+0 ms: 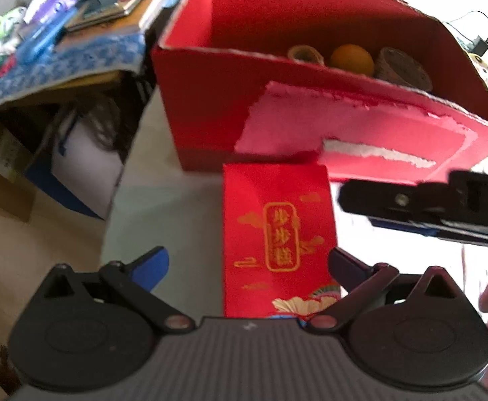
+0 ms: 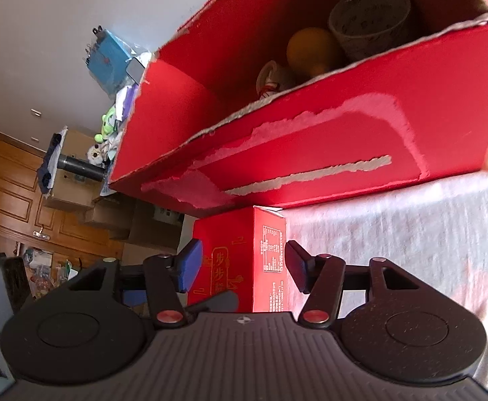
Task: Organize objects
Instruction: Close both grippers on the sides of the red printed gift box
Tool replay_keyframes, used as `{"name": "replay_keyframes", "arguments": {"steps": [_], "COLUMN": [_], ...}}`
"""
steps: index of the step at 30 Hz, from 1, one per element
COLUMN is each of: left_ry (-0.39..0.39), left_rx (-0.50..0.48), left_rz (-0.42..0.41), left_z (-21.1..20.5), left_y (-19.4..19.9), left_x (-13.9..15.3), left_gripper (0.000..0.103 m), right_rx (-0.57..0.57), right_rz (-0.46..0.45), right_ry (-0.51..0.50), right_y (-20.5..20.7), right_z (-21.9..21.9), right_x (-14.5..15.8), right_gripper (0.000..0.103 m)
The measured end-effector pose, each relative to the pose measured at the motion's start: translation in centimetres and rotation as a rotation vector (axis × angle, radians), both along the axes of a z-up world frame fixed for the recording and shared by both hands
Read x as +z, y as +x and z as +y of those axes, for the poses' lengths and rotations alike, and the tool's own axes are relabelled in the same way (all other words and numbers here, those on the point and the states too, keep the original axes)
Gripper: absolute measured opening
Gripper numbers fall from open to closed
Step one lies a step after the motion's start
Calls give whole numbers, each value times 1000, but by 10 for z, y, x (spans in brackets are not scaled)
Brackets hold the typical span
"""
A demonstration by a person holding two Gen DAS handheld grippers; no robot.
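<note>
the small red carton (image 1: 277, 234) is stood on the tabletop (image 2: 394, 234) against the big red box (image 1: 210, 107). both the left gripper (image 1: 249, 267) and right gripper (image 2: 240, 264) are held open around it; its sides should be squeezed squarely before lifting.

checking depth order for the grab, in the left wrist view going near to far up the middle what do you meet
left tongs → small red carton between the open fingers → big red open box right behind it → the orange inside that box
</note>
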State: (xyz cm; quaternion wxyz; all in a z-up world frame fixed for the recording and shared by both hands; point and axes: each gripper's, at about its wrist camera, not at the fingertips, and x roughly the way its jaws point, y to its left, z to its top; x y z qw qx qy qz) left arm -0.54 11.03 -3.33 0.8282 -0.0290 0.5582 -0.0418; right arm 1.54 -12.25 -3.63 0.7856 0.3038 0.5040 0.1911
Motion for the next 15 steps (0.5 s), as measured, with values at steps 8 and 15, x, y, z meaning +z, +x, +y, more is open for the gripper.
{"name": "replay_keyframes", "arguments": {"steps": [8, 15], "left_ry": [-23, -19], "left_rx": [-39, -62], "left_rz": [27, 66], "left_z": [-10, -18], "left_y": [3, 4], "left_x": [-7, -17], "left_gripper": [101, 101], "right_rx": [-13, 5], "right_rz": [33, 59], "right_ry": [-28, -24], "right_y": [1, 0], "right_z": [-1, 1], "right_x": [-5, -9], "right_gripper": [64, 64]}}
